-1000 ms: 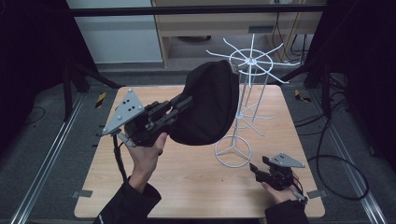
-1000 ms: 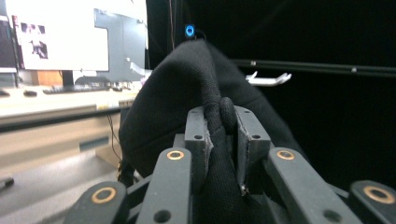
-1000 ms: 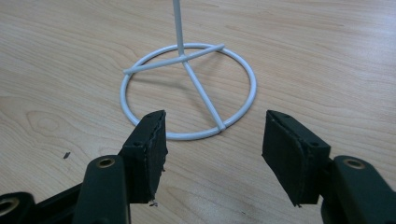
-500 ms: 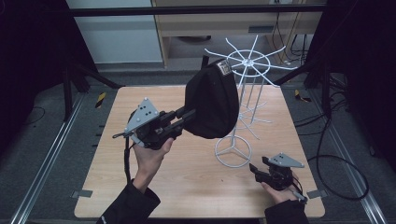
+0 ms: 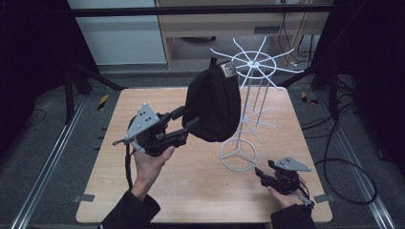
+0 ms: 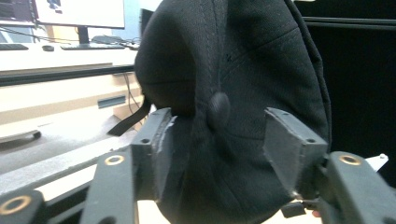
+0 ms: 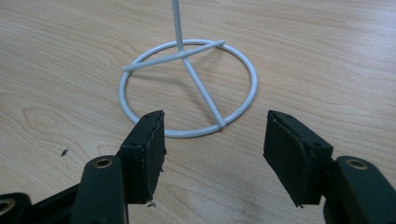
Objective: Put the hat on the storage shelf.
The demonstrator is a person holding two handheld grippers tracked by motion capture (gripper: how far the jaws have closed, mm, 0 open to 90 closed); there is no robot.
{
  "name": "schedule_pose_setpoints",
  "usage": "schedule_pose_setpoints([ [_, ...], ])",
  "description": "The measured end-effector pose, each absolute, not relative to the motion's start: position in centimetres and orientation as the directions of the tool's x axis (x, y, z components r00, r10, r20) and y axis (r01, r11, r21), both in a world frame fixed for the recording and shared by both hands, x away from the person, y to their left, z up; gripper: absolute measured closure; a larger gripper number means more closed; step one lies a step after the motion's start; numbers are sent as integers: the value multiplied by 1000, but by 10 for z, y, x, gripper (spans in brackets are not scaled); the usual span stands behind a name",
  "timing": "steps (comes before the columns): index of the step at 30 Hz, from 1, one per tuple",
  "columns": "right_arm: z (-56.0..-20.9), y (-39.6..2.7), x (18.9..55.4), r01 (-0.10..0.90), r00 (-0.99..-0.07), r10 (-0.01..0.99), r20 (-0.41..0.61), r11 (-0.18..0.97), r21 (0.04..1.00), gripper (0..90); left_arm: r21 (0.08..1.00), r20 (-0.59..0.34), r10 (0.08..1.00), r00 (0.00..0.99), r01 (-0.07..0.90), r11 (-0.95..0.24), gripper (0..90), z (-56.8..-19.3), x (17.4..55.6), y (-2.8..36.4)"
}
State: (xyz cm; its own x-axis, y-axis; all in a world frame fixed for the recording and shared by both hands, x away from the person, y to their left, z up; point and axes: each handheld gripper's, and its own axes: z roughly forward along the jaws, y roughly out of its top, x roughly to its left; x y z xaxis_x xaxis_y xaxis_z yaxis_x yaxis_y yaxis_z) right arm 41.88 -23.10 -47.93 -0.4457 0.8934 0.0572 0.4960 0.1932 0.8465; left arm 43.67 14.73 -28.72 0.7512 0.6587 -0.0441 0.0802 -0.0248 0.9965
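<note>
Cap (image 5: 213, 105): black, up in the air over the worktop (image 5: 119, 191), just left of the rack's pole. Its top end is right by the rack's top spokes; I cannot tell if it touches them. A small tag shows near that top end. In the left claw view the round button (image 6: 218, 110) on the cap sits between the two jaws.
Left claw (image 5: 184, 131): held up in the left hand (image 5: 150, 160). Its jaws are wide apart, and the cap bulges into the gap between them. I cannot tell if the jaws press on the cap or only sit beside it.
Right claw (image 5: 261, 174): low, near the front right of the worktop, in the right hand (image 5: 282, 195). Its jaws are wide open with nothing in them. It points at the ring foot of the rack, which is close but apart.
Rack (image 5: 253, 90): white wire, standing up on the worktop. It has a round ring foot (image 7: 189, 86), a thin pole, and spokes that spread out at the top.
Worktop: light wood.
</note>
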Motion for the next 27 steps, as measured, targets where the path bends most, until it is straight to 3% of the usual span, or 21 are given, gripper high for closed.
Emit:
schedule_pose_setpoints([
  [12, -480, -232, 419, 499, -433, 899, 62, 181, 848, 353, 989, -17, 728, 686, 118, -88, 307, -315, 413, 193],
  [27, -482, -235, 420, 508, -410, 910, 67, 166, 845, 289, 919, -63, 859, 508, 366, -149, 280, -418, 426, 261],
])
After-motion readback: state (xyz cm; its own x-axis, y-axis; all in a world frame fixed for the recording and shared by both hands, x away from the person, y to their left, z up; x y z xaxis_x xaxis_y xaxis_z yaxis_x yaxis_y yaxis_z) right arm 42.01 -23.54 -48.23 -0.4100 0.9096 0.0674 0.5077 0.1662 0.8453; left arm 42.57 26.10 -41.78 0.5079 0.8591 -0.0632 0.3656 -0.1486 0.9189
